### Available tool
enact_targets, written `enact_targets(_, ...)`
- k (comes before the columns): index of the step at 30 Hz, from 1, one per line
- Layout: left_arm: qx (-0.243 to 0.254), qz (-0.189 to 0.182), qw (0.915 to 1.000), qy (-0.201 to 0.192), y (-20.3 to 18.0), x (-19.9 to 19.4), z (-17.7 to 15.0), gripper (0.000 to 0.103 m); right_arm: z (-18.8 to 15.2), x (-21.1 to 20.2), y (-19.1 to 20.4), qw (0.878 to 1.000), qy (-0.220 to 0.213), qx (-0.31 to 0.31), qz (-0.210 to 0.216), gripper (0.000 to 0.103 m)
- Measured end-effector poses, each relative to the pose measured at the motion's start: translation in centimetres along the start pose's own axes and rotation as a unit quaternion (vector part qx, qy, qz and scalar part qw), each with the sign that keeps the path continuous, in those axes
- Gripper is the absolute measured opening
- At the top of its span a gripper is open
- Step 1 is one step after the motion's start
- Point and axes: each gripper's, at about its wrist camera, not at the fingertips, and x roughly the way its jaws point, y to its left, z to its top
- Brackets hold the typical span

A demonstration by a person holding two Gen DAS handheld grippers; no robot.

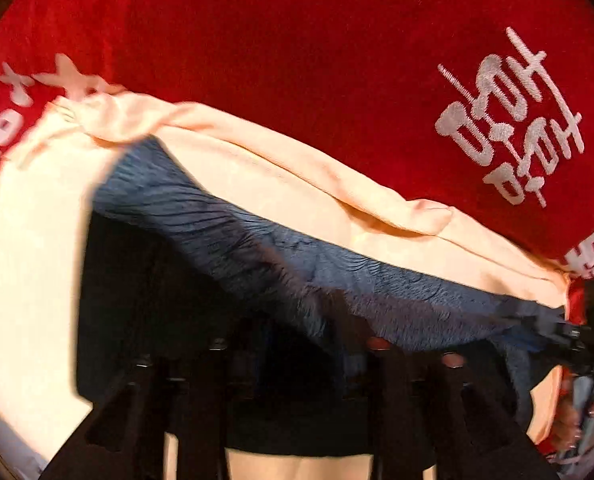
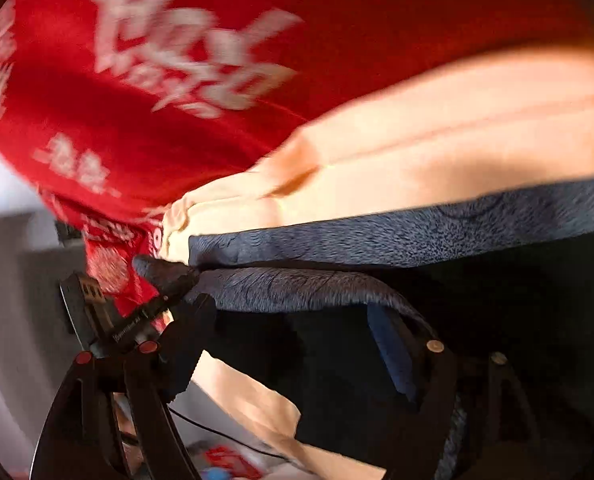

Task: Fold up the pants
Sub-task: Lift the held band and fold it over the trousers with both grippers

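The pants are cream outside (image 1: 281, 176) with a blue-grey fleece lining (image 1: 257, 248). They lie on a red cloth with white lettering (image 1: 317, 40). In the left wrist view my left gripper (image 1: 297, 344) sits under a lifted fold of the pants, its fingers dark and hidden by the lining. In the right wrist view the pants (image 2: 457, 120) show cream with the fleece lining (image 2: 377, 236) folded over my right gripper (image 2: 297, 304). Both appear shut on the pants edge. The other gripper (image 2: 165, 280) shows at the left, at the fabric's corner.
The red cloth (image 2: 137, 80) covers the surface beyond the pants. A pale wall or floor (image 2: 9, 280) lies at the left in the right wrist view, with a thin black cable (image 2: 225, 436) and small red and blue items below.
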Motion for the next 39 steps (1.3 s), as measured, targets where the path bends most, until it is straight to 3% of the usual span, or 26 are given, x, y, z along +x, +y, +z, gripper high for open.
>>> enact_targets(1,0.002,0.016,0.9997,-0.016,0.2,-0.8,-0.3,0.080,-0.6,-0.6,1.1,1.000,-0.008,-0.021,-0.008,0.076)
enact_targets(3,0.007,0.026,0.9987,-0.044,0.1,-2.0,-0.8,0.084,-1.0,-0.6,2.6,0.999,-0.008,-0.044,-0.008,0.052)
enact_targets(8,0.035,0.063,0.9974,-0.013,-1.1,1.6,-0.8,0.084,-0.8,4.0,5.2,0.990,0.045,-0.126,-0.053,0.043)
enact_targets(12,0.044,0.099,0.9940,-0.012,-2.2,5.6,-0.3,0.084,1.2,9.1,5.3,0.979,0.045,-0.163,-0.114,0.042)
enact_targets(14,0.053,0.114,0.9918,-0.021,-2.5,6.9,0.1,0.084,2.5,10.0,3.9,0.980,0.034,-0.151,-0.123,0.028)
enact_targets(16,0.059,0.123,0.9904,-0.021,-2.8,7.5,0.5,0.084,3.7,10.0,3.4,0.977,0.010,-0.152,-0.149,0.028)
enact_targets(19,0.054,0.124,0.9907,-0.016,-3.1,6.9,0.5,0.084,4.6,8.7,3.1,0.986,0.004,-0.117,-0.121,0.031)
enact_targets(21,0.052,0.119,0.9915,-0.011,-3.4,6.1,0.2,0.084,3.9,7.1,3.7,0.986,-0.002,-0.128,-0.108,0.045)
enact_targets(23,0.059,0.119,0.9912,-0.004,-3.8,4.9,-0.9,0.084,2.5,5.1,3.6,0.987,-0.008,-0.129,-0.094,0.054)
enact_targets(31,0.120,0.123,0.9843,0.040,-6.9,1.4,-8.7,0.084,-4.7,-3.2,-0.3,0.996,-0.037,-0.064,-0.051,0.056)
enact_targets(39,0.187,0.082,0.9767,0.065,-12.0,0.4,-14.7,0.084,-12.9,-9.0,-5.5,0.990,-0.093,0.020,-0.105,0.060)
